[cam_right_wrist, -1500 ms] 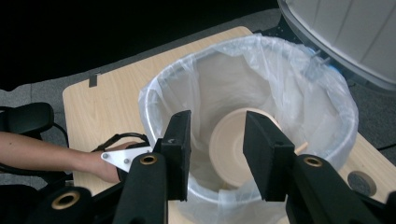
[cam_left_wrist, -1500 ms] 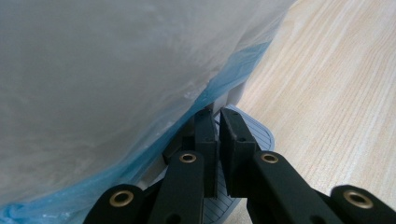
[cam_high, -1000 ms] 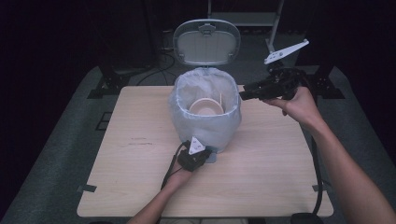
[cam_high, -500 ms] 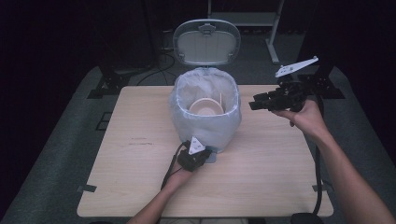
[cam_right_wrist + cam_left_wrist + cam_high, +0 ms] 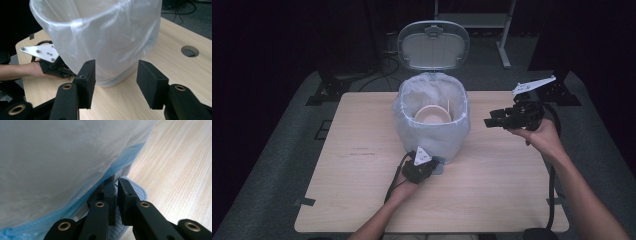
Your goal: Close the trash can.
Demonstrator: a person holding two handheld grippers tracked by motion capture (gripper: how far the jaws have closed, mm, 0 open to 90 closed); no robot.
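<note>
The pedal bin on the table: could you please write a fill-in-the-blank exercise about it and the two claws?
1. The lid of the pedal bin stands ____.
2. The left claw, jaws nearly together, presses on the bin's ____ at its base.
3. The jaws of the right claw have just been opening, and ____ is between them.
4. The bin is lined with a translucent plastic ____, folded over its rim.

Missing words: open; pedal; nothing; bag
</note>
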